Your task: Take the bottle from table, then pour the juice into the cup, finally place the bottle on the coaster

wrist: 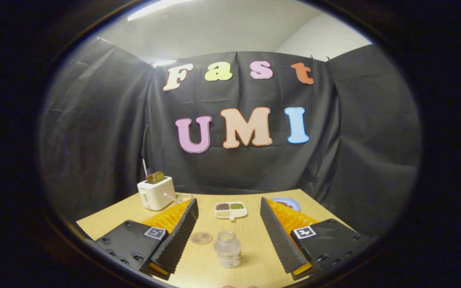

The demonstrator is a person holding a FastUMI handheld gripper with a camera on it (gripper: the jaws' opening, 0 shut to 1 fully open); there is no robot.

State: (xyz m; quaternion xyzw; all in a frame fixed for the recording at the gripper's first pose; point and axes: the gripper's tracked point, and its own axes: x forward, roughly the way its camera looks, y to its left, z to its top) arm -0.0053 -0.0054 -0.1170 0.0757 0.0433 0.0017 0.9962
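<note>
Between the spread fingers of your gripper (228, 236), open and holding nothing, one wooden table (250, 236) carries the job's opening step: the reach for the bottle. Beyond the left finger stands one toaster (155, 193); beyond both fingers, one divided dish (231, 210). One bottle (227, 249) stands between the fingers, untouched, one coaster (201, 238) just beside it. Next, you likely advance and close.
</note>
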